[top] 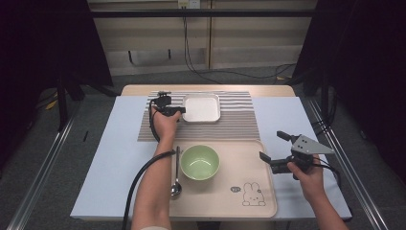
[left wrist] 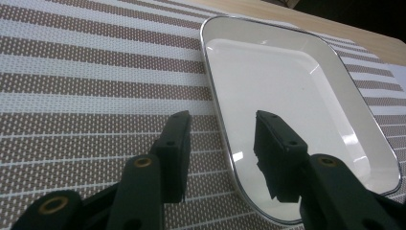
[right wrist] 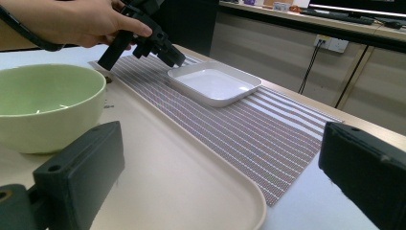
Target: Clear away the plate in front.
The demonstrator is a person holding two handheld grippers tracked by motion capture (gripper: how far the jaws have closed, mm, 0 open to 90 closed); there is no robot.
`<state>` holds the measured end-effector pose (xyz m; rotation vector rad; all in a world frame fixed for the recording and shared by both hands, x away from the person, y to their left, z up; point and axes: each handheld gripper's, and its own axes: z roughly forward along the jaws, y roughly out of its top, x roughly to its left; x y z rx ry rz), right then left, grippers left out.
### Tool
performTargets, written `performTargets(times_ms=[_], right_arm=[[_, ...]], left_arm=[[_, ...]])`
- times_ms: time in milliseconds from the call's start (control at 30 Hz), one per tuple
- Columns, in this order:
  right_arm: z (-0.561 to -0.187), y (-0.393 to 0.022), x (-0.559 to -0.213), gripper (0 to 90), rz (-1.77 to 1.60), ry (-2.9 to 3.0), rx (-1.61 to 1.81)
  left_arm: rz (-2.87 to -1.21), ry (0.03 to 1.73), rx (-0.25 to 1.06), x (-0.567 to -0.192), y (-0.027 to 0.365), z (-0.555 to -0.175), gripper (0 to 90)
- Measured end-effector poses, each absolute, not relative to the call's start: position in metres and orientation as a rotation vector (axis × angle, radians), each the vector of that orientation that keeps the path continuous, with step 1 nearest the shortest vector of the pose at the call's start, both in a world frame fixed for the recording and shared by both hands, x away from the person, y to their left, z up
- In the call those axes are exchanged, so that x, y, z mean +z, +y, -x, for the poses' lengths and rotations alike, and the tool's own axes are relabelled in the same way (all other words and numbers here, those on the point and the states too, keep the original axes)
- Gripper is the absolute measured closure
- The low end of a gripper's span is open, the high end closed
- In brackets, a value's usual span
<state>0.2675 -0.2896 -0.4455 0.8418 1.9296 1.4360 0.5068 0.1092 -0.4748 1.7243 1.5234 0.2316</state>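
bare placemat (top: 239, 122) right of dish (top: 201, 108)

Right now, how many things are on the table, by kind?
Dishes: 2, a white dish and a green bowl
Spoon: 1
Tray: 1
Striped mat: 1
Total: 5

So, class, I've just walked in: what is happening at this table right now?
A person holds a claw in each hand. The left claw is at the near rim of the white rectangular dish on the striped placemat, one jaw outside the rim and one inside, not yet pressing on it. The right claw hovers open over the beige tray's right side. A green bowl and a spoon sit on the tray.
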Motion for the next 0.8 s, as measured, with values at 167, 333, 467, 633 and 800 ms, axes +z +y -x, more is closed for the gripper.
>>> performTargets(times_ms=[167,333,467,633,800], right_arm=[[-0.268,-0.289,-0.446,1.5,-0.842,1.93,1.438],[-0.268,-0.29,-0.445,1.5,-0.845,1.926,1.441],[-0.268,-0.289,-0.446,1.5,-0.851,1.927,1.444],[-0.268,-0.289,-0.446,1.5,-0.855,1.923,1.443],[-0.268,-0.289,-0.445,1.5,-0.857,1.919,1.444]], left_arm=[[-1.719,1.541,0.212,-0.478,0.105,-0.508,60.8],[-1.745,1.543,0.209,-0.481,0.101,-0.51,64.1],[-1.757,1.548,0.197,-0.482,0.099,-0.512,67.5],[-1.774,1.559,0.197,-0.481,0.095,-0.515,73.8],[-1.779,1.568,0.209,-0.482,0.095,-0.515,78.4]])
